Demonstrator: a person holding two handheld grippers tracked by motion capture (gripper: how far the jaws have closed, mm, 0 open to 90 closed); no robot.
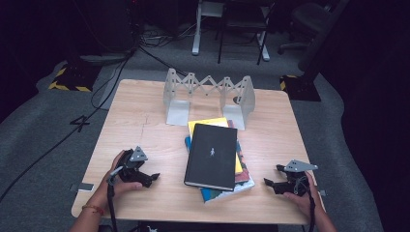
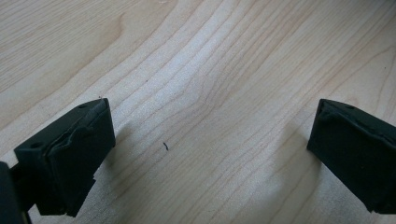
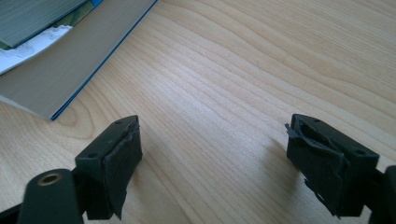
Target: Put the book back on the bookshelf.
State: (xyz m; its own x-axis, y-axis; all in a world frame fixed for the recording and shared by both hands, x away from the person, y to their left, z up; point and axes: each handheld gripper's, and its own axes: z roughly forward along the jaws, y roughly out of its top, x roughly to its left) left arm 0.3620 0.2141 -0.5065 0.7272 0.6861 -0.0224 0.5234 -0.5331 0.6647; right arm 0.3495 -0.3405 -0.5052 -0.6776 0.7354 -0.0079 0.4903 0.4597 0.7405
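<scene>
A stack of books lies flat in the middle of the wooden table (image 1: 140, 121), with a black book (image 1: 212, 155) on top, a yellow one (image 1: 208, 122) under it and a blue-edged one (image 1: 227, 191) at the bottom. My left gripper (image 1: 150, 178) rests low on the table to the left of the stack, a hand's width away. Its jaws stand open over bare wood (image 2: 210, 154). My right gripper (image 1: 273, 176) sits to the right of the stack, open, with nothing between its jaws (image 3: 217, 163). The stack's lower corner (image 3: 60, 70) lies just ahead to the left in the right gripper view.
A grey expanding book rack (image 1: 208, 94) stands upright at the back of the table, just behind the stack. Bare tabletop lies on both sides of the books. Beyond the table are cables, a chair (image 1: 241, 24) and stands on the grey floor.
</scene>
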